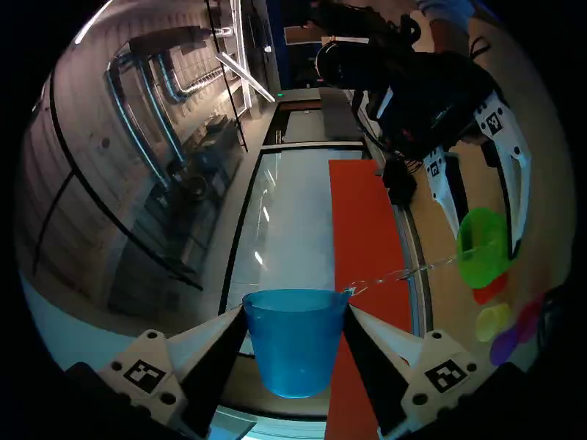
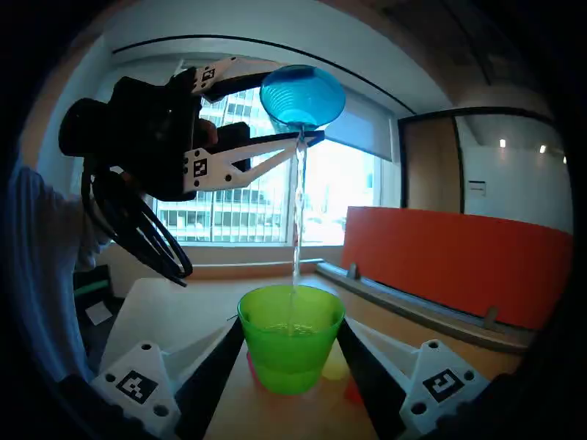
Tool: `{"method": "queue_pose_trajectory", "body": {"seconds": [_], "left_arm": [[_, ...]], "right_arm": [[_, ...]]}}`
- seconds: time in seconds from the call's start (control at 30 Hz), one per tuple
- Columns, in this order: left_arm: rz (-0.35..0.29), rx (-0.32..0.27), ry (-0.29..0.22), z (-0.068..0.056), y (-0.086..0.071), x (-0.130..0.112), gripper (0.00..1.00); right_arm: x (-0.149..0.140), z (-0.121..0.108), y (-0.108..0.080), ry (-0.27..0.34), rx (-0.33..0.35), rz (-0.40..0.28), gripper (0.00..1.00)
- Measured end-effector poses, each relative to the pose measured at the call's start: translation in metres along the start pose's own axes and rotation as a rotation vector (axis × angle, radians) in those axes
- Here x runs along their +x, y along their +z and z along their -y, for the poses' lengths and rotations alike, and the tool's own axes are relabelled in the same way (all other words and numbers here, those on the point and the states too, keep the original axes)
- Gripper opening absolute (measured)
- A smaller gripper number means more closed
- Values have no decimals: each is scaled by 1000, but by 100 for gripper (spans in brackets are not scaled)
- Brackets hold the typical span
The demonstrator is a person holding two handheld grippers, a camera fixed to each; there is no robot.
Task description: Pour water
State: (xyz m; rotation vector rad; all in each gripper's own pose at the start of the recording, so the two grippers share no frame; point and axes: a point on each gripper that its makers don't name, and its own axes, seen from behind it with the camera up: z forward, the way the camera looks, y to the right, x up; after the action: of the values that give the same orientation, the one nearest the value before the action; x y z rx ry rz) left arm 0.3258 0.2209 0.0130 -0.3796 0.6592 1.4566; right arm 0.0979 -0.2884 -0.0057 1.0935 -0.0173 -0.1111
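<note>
**Blue cup tipped, water streaming into the green one**

The left gripper point(image 1: 295, 317) has its 2 fingers pinching the blue cup point(image 1: 295, 341), 1 on each side of the wall just under the rim. In the right gripper view that cup hangs high and is tipped over, mouth towards the camera. A thin stream of water point(image 2: 297, 213) leaves its lower lip and drops straight down.

It lands in the green cup point(image 2: 291, 345), which stands upright directly below. The right gripper point(image 2: 291, 328) holds it with both fingers pressed against its sides. Some water already lies inside, below the rim.

In the left gripper view the stream runs from the blue rim across to the green cup's open mouth. The 2 cups are well apart, joined by the water alone.

Small coloured cups point(image 1: 493, 320) in red, yellow, purple and pink sit on the wooden table point(image 2: 169, 308) just under the green cup. An orange partition point(image 2: 455, 257) runs along the table's far edge, with a bright window point(image 2: 242, 213) behind. A person's pale sleeve point(image 2: 37, 257) shows at the left.
</note>
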Motion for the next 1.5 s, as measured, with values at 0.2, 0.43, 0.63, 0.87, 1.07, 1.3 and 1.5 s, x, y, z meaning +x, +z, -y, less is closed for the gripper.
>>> {"method": "queue_pose_trajectory", "body": {"seconds": [0.2,0.43,0.63,0.87,1.07,1.3,1.5], "left_arm": [[-4,5,39,1,-1,5,87],[-15,6,86,1,2,11,87],[-22,9,108,0,2,15,87],[-24,8,112,1,3,16,87],[-24,7,76,4,7,13,87],[-9,-5,-113,-1,10,5,87],[17,-24,-326,-12,8,-4,87]], "right_arm": [[1,0,0,2,-1,-3,89],[-1,-1,0,5,-6,-6,89],[-1,-3,0,10,-8,-10,89],[1,-3,1,12,-11,-14,89],[2,-4,0,15,-13,-18,89],[4,-6,-2,18,-19,-26,89],[7,-7,-5,22,-25,-32,89]]}}
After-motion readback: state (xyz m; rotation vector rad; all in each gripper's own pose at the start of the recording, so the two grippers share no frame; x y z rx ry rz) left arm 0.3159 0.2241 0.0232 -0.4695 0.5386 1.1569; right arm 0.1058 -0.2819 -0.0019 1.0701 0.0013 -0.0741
